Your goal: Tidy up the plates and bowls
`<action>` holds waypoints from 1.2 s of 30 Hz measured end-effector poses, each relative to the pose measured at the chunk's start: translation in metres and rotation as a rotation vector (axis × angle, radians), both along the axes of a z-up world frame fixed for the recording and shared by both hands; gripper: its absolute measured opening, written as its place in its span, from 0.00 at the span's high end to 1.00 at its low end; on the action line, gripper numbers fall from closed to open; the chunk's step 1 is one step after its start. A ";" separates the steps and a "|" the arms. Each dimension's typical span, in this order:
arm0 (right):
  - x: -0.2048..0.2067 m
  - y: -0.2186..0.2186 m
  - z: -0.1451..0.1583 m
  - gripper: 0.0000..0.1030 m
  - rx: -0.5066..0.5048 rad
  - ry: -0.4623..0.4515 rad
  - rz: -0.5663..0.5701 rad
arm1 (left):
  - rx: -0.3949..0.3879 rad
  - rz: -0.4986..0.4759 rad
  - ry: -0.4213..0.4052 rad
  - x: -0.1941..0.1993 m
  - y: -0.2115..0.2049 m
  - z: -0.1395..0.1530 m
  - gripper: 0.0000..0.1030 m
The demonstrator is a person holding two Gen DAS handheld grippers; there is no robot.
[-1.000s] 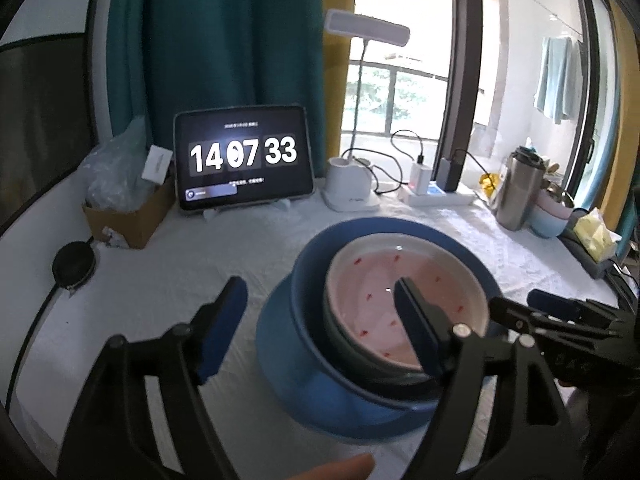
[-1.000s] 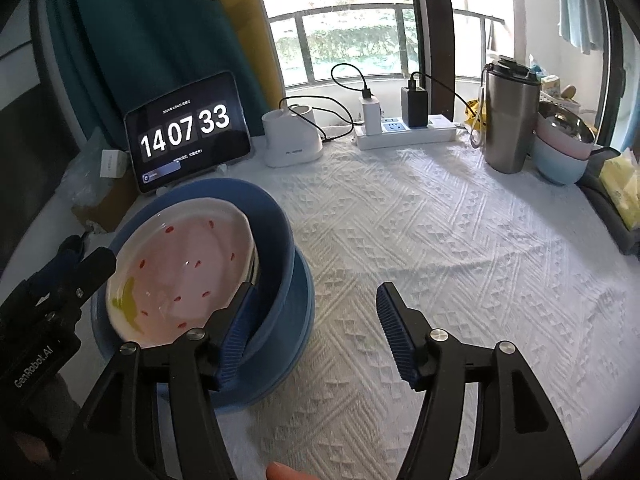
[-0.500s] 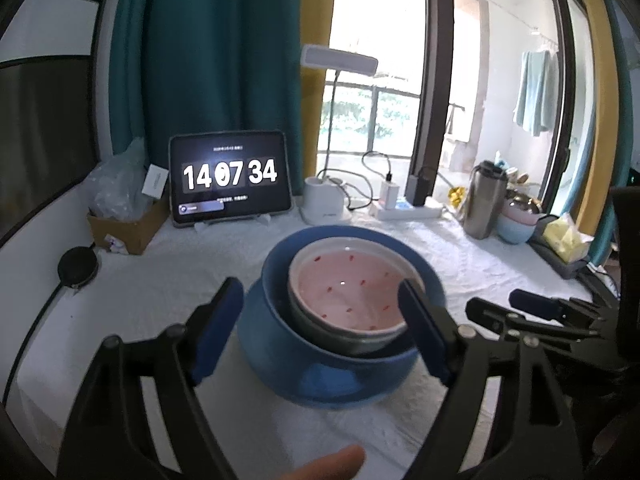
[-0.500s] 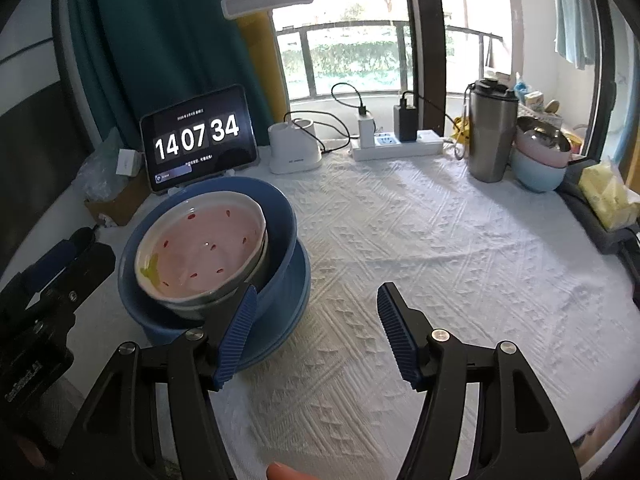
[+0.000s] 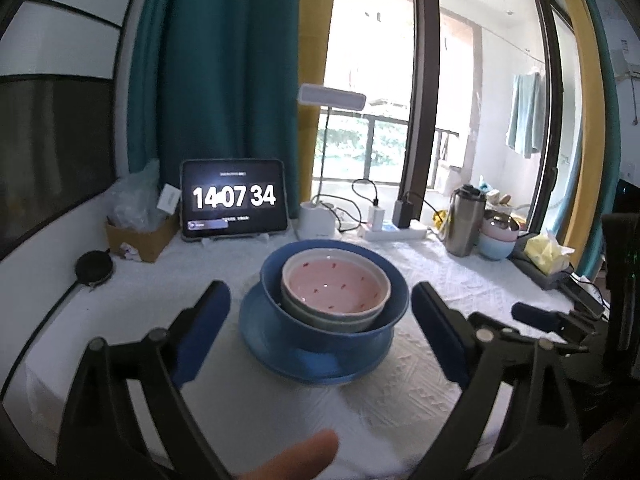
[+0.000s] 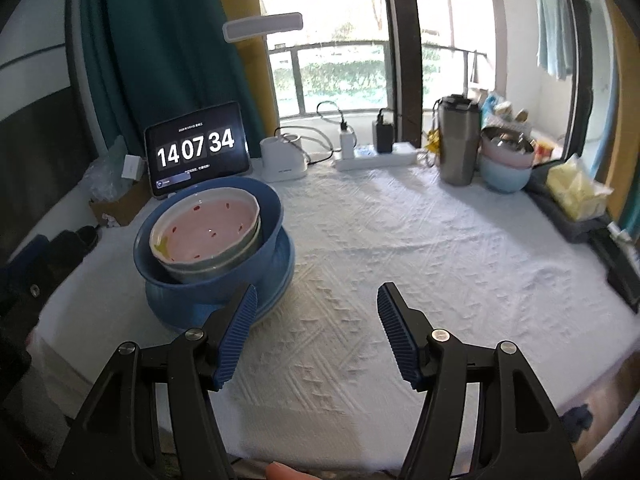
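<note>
**Stacked bowls sit between two spread tools on a white-clothed counter**

Ahead of the left tool (image 5: 320, 316) and off to its left, a cardboard box (image 5: 140, 236) of crumpled plastic and a black round disc (image 5: 94, 270) lie near the counter's (image 6: 400, 240) far edge, below a teal curtain (image 5: 212, 60). Next comes a tablet clock (image 5: 234, 200), then a white desk lamp (image 5: 320, 216), a power strip (image 5: 394, 232) with chargers plugged in, a steel tumbler (image 5: 464, 220), two pastel bowls (image 5: 496, 238) nested together, and a yellow tissue pack (image 5: 546, 250) at the far right. Behind them a large window opens onto a balcony rail and greenery. A white textured cloth covers the counter.

The task's stack stands just ahead of the left tool, in line with the gap between its fingers but beyond them: a blue plate (image 5: 312, 360) at the bottom, a deep blue bowl (image 5: 334, 320) on it, a grey-green bowl (image 5: 328, 318) inside that, and a pink bowl (image 5: 336, 288) with small red flecks on top, tilted slightly. The left tool's jaws are opening, nothing between them. From the right tool (image 6: 316, 328), the stack lies ahead and to the left, near its left finger; its jaws stand apart over bare cloth, holding nothing.
</note>
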State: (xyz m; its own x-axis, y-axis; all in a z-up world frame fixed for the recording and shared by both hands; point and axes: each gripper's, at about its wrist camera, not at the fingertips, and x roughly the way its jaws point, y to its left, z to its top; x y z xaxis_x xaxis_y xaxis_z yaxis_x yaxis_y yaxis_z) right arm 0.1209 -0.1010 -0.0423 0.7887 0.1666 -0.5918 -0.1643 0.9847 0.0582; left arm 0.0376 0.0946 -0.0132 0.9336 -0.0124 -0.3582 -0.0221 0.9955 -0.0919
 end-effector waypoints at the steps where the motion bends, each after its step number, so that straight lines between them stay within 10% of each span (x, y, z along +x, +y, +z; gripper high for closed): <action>1: -0.003 -0.001 0.002 0.36 -0.005 -0.007 -0.004 | -0.005 0.000 -0.008 -0.004 0.000 0.002 0.10; 14: -0.051 -0.024 0.046 0.35 -0.017 -0.163 -0.074 | -0.064 0.089 -0.147 -0.063 0.015 0.039 0.10; 36: -0.111 -0.062 0.103 0.35 0.023 -0.342 -0.152 | 0.058 0.011 -0.228 -0.090 -0.019 0.078 0.07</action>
State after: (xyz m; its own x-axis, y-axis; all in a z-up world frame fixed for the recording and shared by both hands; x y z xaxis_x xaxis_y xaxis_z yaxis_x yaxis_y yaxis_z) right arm 0.0094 -0.1630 0.0611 0.9570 0.0425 -0.2870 -0.0299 0.9984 0.0479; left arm -0.0520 0.0752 0.0648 0.9904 0.0124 -0.1378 -0.0179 0.9991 -0.0383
